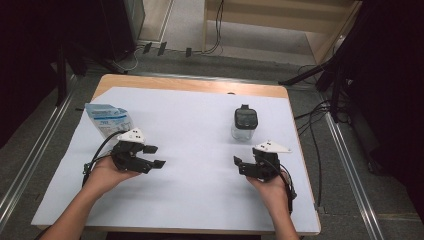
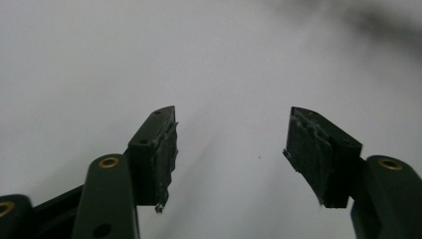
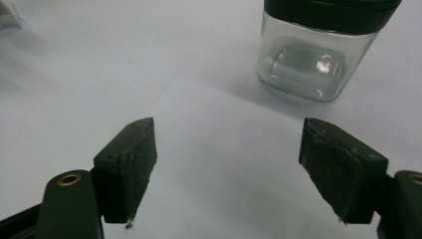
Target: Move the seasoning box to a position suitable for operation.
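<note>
A clear square glass jar [image 1: 245,125] with a black lid stands upright on the white sheet [image 1: 200,130], right of centre. A blue and white pouch [image 1: 107,119] lies flat at the sheet's left side. My left gripper [image 1: 155,156] is open and held just right of and below the pouch, pointing right, with bare sheet between its jaws in the left gripper view [image 2: 231,134]. My right gripper [image 1: 239,165] is open too, a little in front of the jar. In the right gripper view [image 3: 228,149] the jar [image 3: 318,59] stands ahead, right of the gap between the jaws.
The wooden table [image 1: 190,85] shows as a strip past the sheet's far edge. Metal rails [image 1: 345,165] run along both sides on the floor, and cables [image 1: 312,120] lie at the right. A corner of the pouch [image 3: 7,12] appears far left in the right gripper view.
</note>
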A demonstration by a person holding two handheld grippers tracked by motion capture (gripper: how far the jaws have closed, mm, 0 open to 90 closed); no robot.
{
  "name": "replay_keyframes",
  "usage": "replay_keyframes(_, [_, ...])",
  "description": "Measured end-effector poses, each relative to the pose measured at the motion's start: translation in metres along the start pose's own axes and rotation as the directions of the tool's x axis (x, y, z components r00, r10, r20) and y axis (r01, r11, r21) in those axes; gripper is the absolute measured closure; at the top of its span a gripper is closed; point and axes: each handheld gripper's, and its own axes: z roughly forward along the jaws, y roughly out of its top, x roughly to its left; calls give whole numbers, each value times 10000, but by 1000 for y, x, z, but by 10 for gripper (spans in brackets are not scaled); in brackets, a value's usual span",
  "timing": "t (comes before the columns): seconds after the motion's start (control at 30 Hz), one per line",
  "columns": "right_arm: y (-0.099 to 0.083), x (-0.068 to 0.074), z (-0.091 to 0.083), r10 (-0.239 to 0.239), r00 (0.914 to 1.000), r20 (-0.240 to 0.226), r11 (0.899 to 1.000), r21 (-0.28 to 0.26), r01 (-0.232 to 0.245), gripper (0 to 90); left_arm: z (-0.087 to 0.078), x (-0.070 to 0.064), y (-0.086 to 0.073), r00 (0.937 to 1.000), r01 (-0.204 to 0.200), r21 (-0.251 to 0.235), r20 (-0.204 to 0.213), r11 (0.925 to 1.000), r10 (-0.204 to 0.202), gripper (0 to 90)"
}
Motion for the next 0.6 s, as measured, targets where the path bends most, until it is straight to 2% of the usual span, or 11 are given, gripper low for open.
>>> replay_keyframes(0.17, [-1, 0, 0, -65, 10000, -41, 10000, 5, 65, 244, -1, -1, 1, 9999, 16, -86, 106, 10000, -15, 392])
replay_keyframes(0.23, [0, 0, -1, -70, 9999, -115, 10000, -19, 70, 264, -1, -1, 1, 9999, -33, 37, -104, 10000, 33, 398])
replay_keyframes(0.4, [-1, 3, 0, -347, 9994, -93, 9994, 28, 347, 264, 1, -2, 2, 9999, 40, -56, -111, 10000, -40, 408])
replay_keyframes(0.5, [-1, 2, 0, -297, 9995, -146, 9995, 54, 298, 269, 2, -2, 2, 9999, 39, -157, -148, 9999, -41, 407])
replay_keyframes(0.6, [0, 2, -1, -169, 9997, -161, 9998, 59, 170, 288, 3, -4, 2, 10000, -14, 55, -54, 10000, 15, 402])
